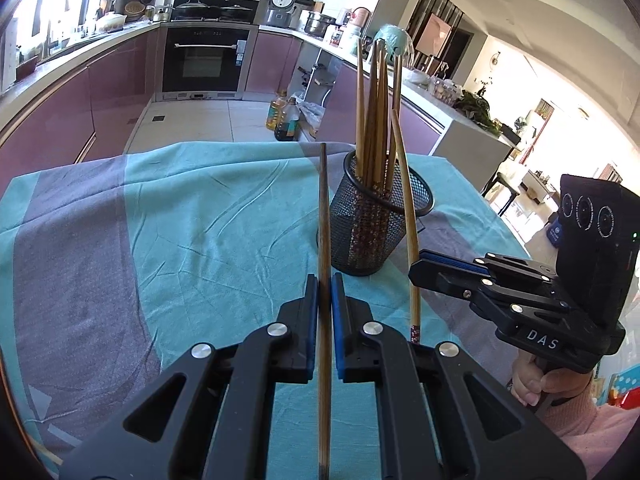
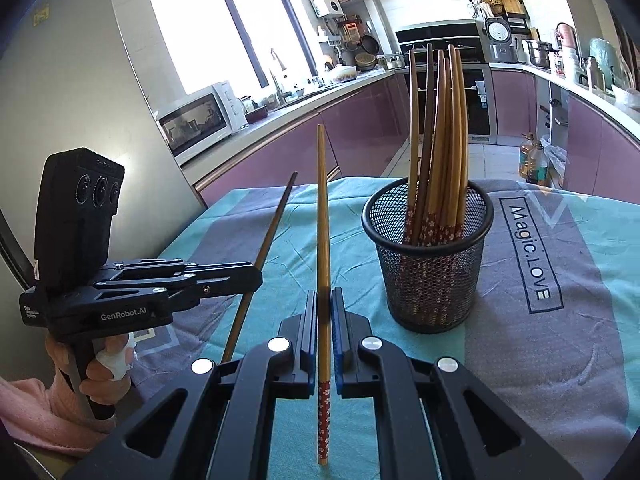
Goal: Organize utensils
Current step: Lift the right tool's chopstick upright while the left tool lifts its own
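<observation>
1. Left tongs (image 1: 325,280): pads closed on a dark brown chopstick (image 1: 325,240). The stick runs straight up between the pads, its tip rising ahead of them and its other end passing back under the tongs body.
2. Seen from the right wrist camera, the left tongs (image 2: 256,276) sit to the left of the right tongs, and the dark brown chopstick (image 2: 264,248) slants up and away from them toward the counter side.
3. Right tongs (image 2: 325,308): pads clamped on a light wooden chopstick (image 2: 323,216). Its plain end points up and forward; its red flower-patterned end hangs below and behind the pads.
4. From the left wrist camera, the right tongs (image 1: 416,270) are to the right of the left tongs, and the light wooden chopstick (image 1: 405,184) leans with its upper part across the front of the cup rim; contact with the rim cannot be told.
5. Black mesh cup (image 2: 428,272): stands upright on the cloth, ahead and right of the right tongs; ahead and slightly right of the left tongs (image 1: 372,236).
6. Bundle of chopsticks (image 2: 440,132) stands in the cup, patterned ends down, plain ends up and fanned a little.
7. Both held sticks are outside the cup.
8. Teal and grey cloth (image 2: 540,360) covers the table under both tongs.
</observation>
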`<state>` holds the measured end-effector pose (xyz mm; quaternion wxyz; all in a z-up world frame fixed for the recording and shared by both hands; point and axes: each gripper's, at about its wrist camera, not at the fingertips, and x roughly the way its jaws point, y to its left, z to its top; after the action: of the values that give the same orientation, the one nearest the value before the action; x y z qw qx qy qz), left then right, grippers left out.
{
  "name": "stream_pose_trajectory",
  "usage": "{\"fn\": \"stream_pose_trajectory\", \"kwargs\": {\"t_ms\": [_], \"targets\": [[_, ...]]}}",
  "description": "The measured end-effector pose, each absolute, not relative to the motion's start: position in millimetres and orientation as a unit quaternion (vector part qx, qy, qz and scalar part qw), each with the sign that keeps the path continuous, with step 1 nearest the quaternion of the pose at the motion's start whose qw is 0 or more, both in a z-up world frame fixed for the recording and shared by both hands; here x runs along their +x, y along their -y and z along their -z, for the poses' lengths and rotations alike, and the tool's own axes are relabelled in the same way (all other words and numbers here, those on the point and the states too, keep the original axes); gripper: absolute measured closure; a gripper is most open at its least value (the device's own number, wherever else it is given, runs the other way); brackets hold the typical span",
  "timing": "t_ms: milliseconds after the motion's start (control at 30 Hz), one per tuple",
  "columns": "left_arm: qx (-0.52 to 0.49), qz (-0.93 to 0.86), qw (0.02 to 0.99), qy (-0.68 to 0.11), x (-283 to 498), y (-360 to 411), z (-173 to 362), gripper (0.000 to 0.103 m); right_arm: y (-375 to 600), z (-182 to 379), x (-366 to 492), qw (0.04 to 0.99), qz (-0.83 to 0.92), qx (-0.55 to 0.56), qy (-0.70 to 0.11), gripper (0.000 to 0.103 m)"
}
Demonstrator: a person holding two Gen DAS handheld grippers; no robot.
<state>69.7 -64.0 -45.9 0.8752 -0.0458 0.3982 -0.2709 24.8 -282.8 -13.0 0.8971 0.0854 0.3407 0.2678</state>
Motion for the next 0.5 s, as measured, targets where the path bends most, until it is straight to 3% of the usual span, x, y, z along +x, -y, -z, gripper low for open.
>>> {"fn": "stream_pose_trajectory", "kwargs": {"t_ms": [500], "targets": [[-0.058, 0.290, 0.879, -0.373, 61.2, 56.4, 25.3, 0.096, 290.0, 0.5, 18.7, 0.905, -0.263, 0.094, -0.320, 0.097]]}}
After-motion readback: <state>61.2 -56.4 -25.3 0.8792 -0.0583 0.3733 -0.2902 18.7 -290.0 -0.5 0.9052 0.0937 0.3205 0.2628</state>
